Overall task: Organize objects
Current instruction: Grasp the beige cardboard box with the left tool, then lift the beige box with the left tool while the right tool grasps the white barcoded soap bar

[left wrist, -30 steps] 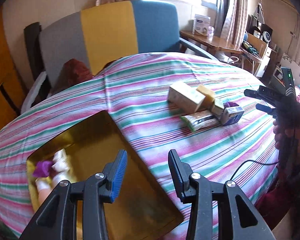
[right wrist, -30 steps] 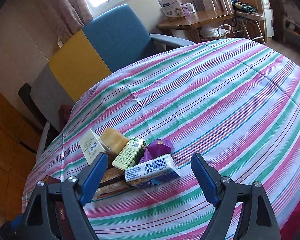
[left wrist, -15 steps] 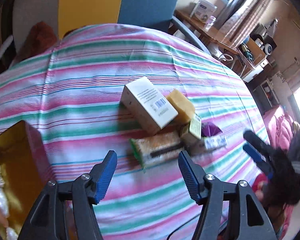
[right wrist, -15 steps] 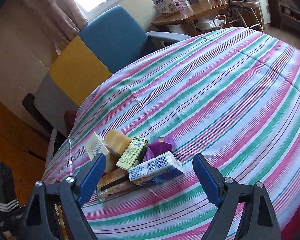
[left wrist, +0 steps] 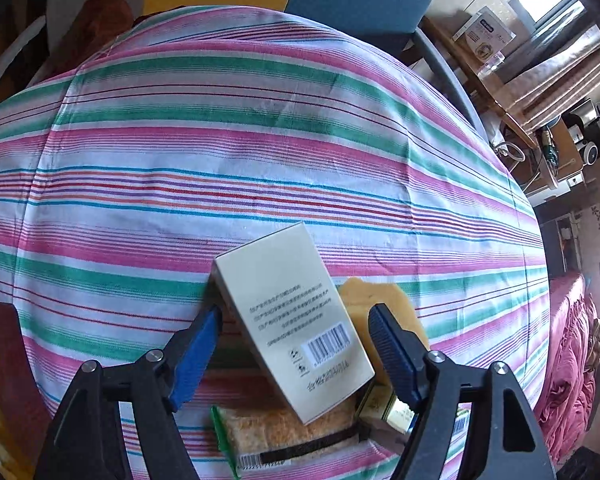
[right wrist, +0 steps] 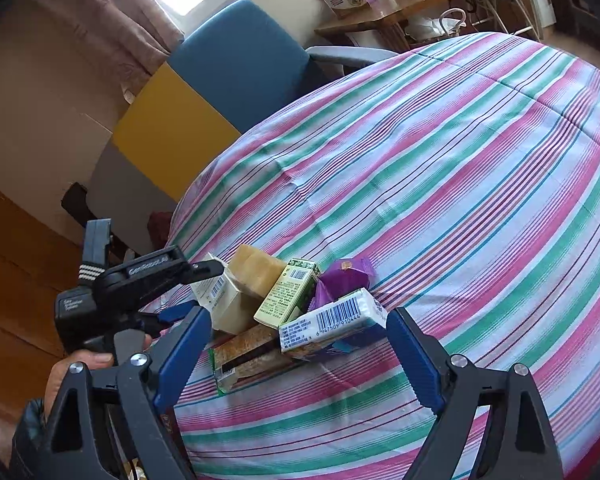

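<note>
The bench (right wrist: 480, 152) under a striped cloth carries a small heap of packages near its edge. Largest there is a cream box (left wrist: 296, 320), lying tilted over a tan block (left wrist: 384, 300) and a crumbly snack pack (left wrist: 284, 432). Beside them sit a green carton (right wrist: 288, 298), a white barcode pack (right wrist: 332, 320) and a purple wrapper (right wrist: 346, 276). The left tool (left wrist: 294, 340) hangs over the cream box, jaws opening, pads either side without pressing. The right tool (right wrist: 298, 354) stands wide open near the heap, gripping nothing.
</note>
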Demonstrator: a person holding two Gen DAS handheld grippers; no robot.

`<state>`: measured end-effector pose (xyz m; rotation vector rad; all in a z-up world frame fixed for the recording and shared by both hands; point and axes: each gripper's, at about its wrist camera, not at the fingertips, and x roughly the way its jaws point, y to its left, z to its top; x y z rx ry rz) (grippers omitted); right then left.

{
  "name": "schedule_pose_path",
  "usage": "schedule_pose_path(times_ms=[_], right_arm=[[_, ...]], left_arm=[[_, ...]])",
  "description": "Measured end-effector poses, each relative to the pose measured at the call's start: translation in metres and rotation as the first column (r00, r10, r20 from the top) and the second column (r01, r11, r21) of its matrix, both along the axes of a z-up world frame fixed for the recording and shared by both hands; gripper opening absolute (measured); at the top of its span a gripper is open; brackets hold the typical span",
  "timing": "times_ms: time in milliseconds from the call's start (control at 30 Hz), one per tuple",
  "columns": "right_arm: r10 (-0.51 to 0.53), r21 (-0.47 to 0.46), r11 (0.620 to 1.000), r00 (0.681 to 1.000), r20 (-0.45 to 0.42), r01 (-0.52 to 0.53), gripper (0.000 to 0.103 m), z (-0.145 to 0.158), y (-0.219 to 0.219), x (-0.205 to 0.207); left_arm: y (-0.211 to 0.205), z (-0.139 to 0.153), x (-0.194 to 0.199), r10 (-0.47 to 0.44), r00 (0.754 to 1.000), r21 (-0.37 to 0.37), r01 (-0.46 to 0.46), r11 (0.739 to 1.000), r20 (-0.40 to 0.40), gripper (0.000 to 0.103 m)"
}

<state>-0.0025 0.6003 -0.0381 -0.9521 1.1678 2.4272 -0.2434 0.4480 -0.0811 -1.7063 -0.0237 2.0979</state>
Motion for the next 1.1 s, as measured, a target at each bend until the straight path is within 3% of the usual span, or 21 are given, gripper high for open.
schedule_pose_path(times_ms=[133, 167, 200, 433, 700, 1100], right_arm=[[0.003, -0.004, 1.0, 1.0, 0.004, -0.003, 0.091, -0.002, 0.001, -0.001], [0.0, -0.005, 1.0, 1.0, 0.006, 0.0, 0.091, -0.002, 0.001, 0.0], [-0.004, -0.006, 1.0, 1.0, 0.008, 0.004, 0.09, -0.003, 0.002, 0.0], [-0.027, 0.014, 1.0, 0.999, 0.027, 0.027, 0.09, -0.004, 0.006, 0.0], [-0.109, -0.015, 0.994, 0.992, 0.071, 0.11, 0.09, -0.016, 0.024, 0.005], [-0.028, 0.091, 0.996, 0.986, 0.167, 0.013, 0.09, -0.022, 0.007, -0.017]], left_arm=[[0.013, -0.005, -0.007, 0.001, 1.0, -0.03, -0.002, 1.0, -0.029, 0.076], [0.012, -0.007, -0.007, 0.0, 1.0, -0.041, -0.001, 0.999, -0.028, 0.073], [0.01, -0.009, -0.008, 0.001, 1.0, -0.04, -0.002, 0.999, -0.022, 0.062], [-0.016, -0.002, 0.006, -0.071, 0.996, 0.011, 0.072, 0.997, -0.061, 0.053], [-0.064, 0.035, 0.03, -0.065, 0.991, 0.095, 0.077, 0.993, -0.12, 0.051], [-0.11, 0.077, 0.087, -0.155, 0.964, 0.167, 0.194, 0.967, -0.218, 0.051]])
